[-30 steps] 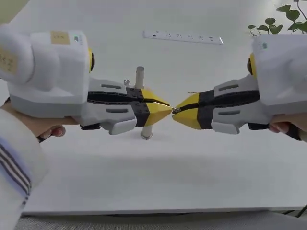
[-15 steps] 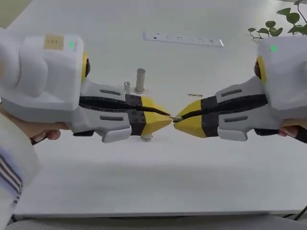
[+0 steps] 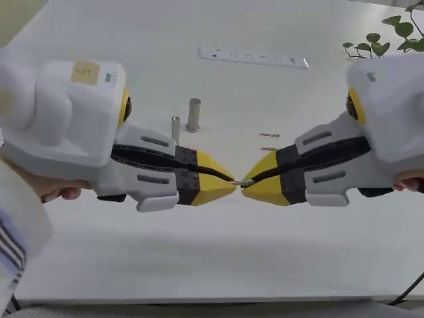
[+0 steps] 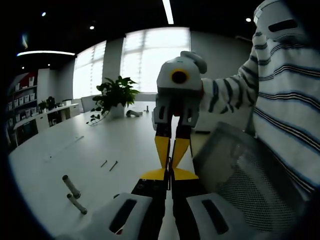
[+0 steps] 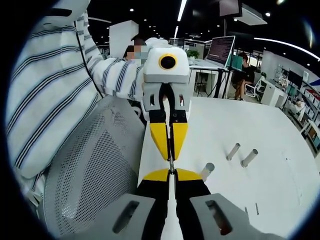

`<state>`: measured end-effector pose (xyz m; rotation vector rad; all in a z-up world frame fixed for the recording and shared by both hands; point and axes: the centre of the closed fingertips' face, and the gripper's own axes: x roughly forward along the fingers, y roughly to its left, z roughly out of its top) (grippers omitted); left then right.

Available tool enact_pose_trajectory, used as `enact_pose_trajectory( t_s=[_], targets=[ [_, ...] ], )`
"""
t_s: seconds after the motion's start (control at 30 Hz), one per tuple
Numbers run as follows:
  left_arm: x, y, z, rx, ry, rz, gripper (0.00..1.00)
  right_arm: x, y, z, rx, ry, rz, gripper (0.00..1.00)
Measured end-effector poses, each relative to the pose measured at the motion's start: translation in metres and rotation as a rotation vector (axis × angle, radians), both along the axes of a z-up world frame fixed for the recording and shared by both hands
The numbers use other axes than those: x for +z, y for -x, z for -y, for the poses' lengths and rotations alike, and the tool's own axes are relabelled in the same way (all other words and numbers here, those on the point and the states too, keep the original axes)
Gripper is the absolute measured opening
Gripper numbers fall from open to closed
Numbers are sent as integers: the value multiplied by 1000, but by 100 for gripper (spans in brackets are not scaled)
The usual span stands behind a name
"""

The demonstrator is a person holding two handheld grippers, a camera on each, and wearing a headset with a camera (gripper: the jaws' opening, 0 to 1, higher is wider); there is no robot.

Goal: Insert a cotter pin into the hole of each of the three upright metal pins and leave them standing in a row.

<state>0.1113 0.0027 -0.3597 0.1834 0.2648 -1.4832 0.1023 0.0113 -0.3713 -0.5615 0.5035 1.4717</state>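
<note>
Both claws are pinched narrow, nose to nose at mid-frame. The left gripper and right gripper each seem to nip one cotter pin, likely a regrip for aiming. Two metal pins stand upper centre, and spare cotter pins lie to their right. The third metal pin is probably masked by the left gripper. The pin's legs are too small to read.

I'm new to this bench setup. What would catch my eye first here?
The left gripper and right gripper meet tip to tip mid-frame, both pinching one small cotter pin. Behind them two metal pins stand upright on the white table.
</note>
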Motion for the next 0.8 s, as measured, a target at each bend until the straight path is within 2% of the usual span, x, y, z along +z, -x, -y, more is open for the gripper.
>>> enact_pose_trajectory(
  t_s=[0.27,0.43,0.47,0.5,0.6,0.67,0.8],
  targets=[
    [-5,2,2,-20,-15,-6,0,-7,2,0,5,15,-26,0],
    [-9,0,3,-13,-15,-14,0,-11,-1,2,-8,19,-14,0],
    [-10,0,3,-11,-14,-18,0,-11,-1,3,-10,19,-16,0],
    [-11,-2,2,2,-14,-46,0,-12,-2,3,-15,18,-20,0],
    [-12,-3,1,3,-17,-43,0,-14,-3,4,-22,18,-23,0],
    [-14,-7,-2,12,-26,-40,2,-14,-6,4,-33,16,-20,0],
    [-20,-21,-10,62,-45,-40,12,-17,-16,9,-80,5,-12,0]
  ],
)
